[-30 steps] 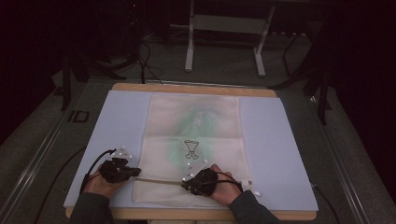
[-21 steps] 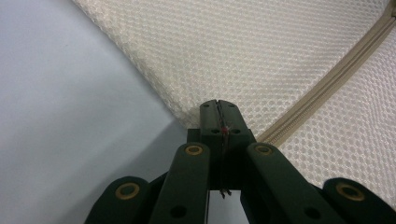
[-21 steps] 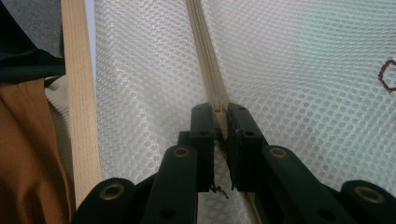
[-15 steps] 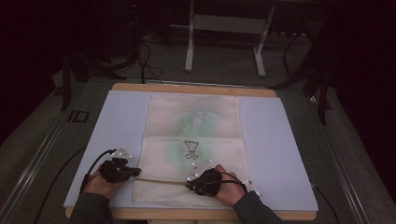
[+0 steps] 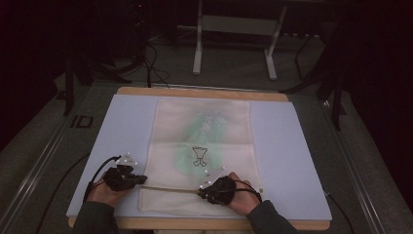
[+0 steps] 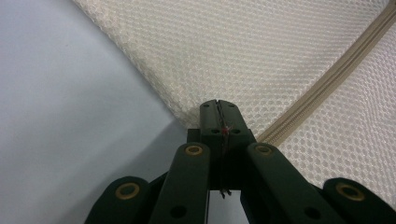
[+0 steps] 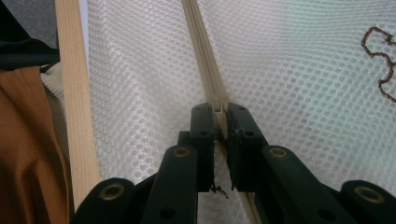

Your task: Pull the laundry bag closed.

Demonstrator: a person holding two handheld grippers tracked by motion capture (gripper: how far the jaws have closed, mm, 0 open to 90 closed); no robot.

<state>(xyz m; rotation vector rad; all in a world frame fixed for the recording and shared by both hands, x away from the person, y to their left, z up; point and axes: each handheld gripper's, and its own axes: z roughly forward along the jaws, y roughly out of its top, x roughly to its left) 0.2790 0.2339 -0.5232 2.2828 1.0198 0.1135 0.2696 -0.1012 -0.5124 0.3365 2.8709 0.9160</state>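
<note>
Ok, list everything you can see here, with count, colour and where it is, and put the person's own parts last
Mesh laundry bag: one, cream with a green tint showing through and a small dark embroidered mark, flat in the middle of the mat.
Zipper: one, beige, running across the bag's near end between the two grippers.
Mat: one, pale blue-white, covering the table top.
Table: one, light wood, edges showing at far and near sides.
Metal stand: one, grey, on the floor beyond the table.
Cables: several, black, on the floor at far left.
Left hand-held gripper: one, black, at the bag's near left edge, jaws shut on the mesh.
Right hand-held gripper: one, black, jaws closed around the zipper.
Hands: two, at the near edge.
</note>
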